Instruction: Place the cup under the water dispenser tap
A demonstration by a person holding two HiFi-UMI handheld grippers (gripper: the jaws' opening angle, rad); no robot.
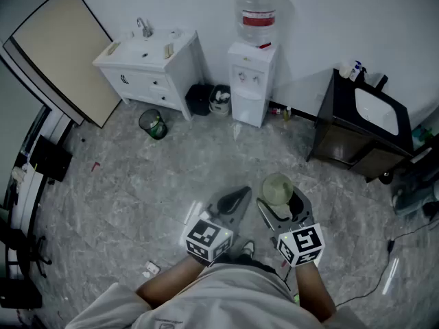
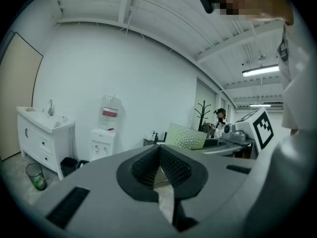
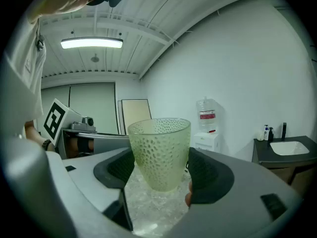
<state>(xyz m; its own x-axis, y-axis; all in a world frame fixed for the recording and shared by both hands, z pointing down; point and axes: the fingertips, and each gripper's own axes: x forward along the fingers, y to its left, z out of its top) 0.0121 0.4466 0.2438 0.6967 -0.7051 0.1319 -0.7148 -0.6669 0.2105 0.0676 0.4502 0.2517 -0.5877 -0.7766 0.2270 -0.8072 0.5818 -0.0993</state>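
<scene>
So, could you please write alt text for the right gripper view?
A pale green dimpled cup stands upright, clamped in the right tongs. Far behind, a white water dispenser stands against the wall beside a dark sink cabinet.

Left hand-held gripper: jaws closed together, nothing between the pads; pointing forward, nearly level.
Right hand-held gripper: jaws spread wide, both pads pressed on the sides of the upright cup; pointing forward, tipped slightly down.
Placement: the two side by side in front of the body, close but apart.
Marker cubes: left marker cube and right marker cube at the rear of each, facing up.
Arms: left forearm and right forearm bare, reaching forward from the torso.
</scene>
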